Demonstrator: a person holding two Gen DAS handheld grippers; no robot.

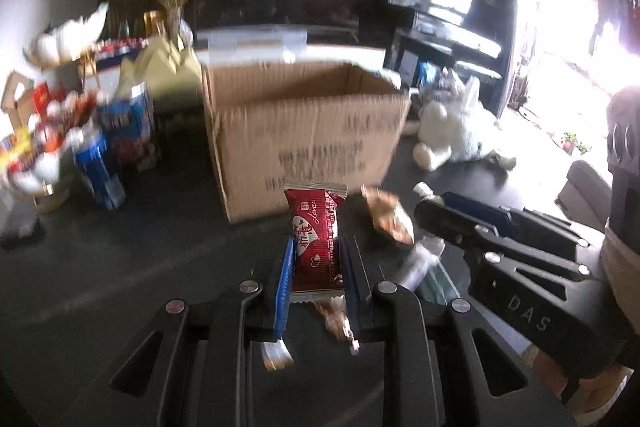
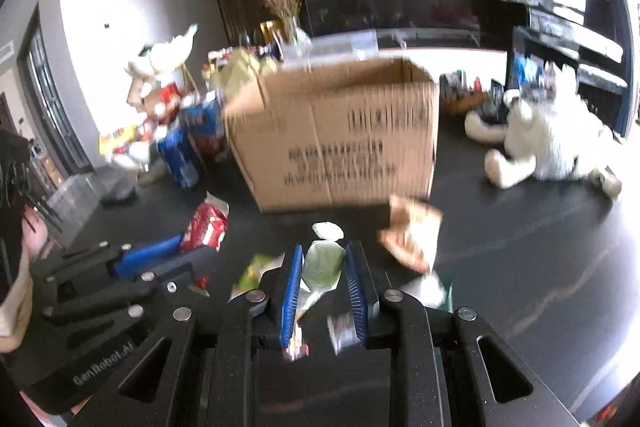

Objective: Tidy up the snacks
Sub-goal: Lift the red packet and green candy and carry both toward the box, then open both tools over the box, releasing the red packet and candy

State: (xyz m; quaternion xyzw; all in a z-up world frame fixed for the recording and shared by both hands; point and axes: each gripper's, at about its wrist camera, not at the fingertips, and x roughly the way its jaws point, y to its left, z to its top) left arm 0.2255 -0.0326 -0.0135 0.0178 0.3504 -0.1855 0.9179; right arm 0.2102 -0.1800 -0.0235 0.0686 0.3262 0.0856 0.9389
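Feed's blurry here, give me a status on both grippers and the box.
Left gripper shut on red snack packet. Right gripper shut on green packet. Cardboard box open ahead, path clear.

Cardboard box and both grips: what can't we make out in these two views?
- Cardboard box: its inside, both views; front wall hides it. Printing blurred.
- Green packet in the right gripper: label blurred, right wrist view.
- Red snack packet in the left gripper: lower end behind the fingers.
- Brown packet: smeared.
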